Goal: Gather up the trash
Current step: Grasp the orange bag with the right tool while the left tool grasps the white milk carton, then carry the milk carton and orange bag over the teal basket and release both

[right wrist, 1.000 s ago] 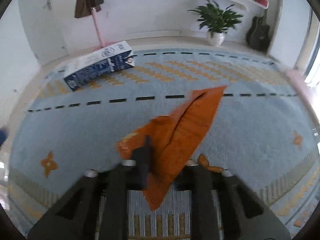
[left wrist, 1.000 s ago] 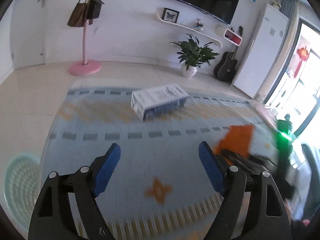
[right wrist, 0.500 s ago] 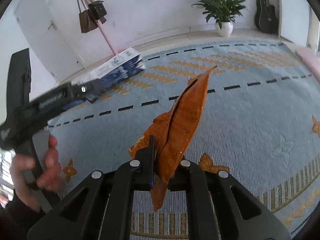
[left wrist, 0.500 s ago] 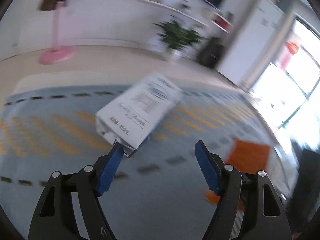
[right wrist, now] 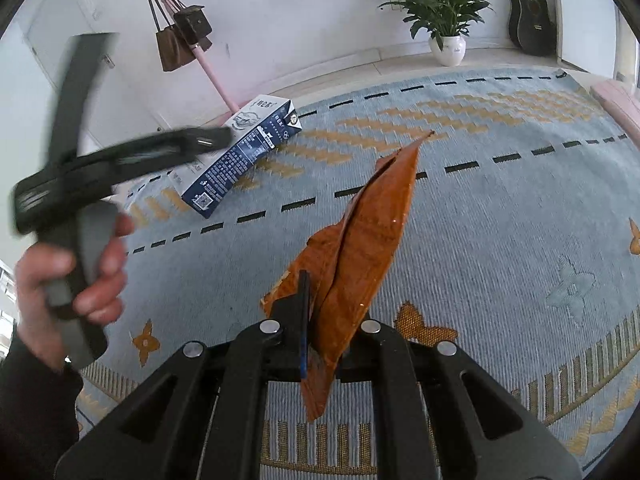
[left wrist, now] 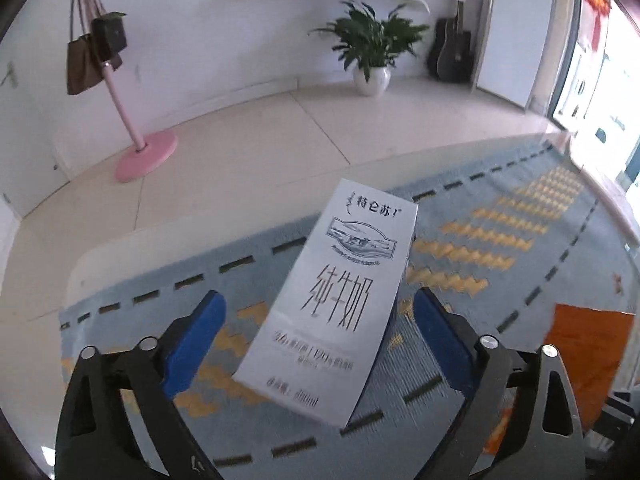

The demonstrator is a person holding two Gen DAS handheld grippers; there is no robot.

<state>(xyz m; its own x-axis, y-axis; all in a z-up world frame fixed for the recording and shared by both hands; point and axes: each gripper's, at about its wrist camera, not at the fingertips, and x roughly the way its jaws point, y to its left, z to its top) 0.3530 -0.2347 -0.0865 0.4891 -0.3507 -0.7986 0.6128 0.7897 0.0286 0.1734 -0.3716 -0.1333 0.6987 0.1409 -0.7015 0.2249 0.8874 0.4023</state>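
A white and blue milk carton (left wrist: 340,300) lies on its side on the blue rug (left wrist: 500,280). My left gripper (left wrist: 316,320) is open, its blue pads on either side of the carton's near end, not touching it. The carton also shows in the right wrist view (right wrist: 248,148). My right gripper (right wrist: 324,320) is shut on an orange wrapper (right wrist: 368,232) and holds it up above the rug (right wrist: 500,220). The wrapper also shows in the left wrist view (left wrist: 584,360) at the right. The left gripper's body shows in the right wrist view (right wrist: 120,160), held by a hand.
A pink coat stand (left wrist: 140,152) with bags stands on the tiled floor beyond the rug. A potted plant (left wrist: 372,56) and a black guitar (left wrist: 452,52) stand by the far wall. A white cabinet (left wrist: 520,32) is at the right.
My left gripper has moved forward to the carton, which now lies between its open pads. My right gripper has lifted the orange wrapper a little higher.
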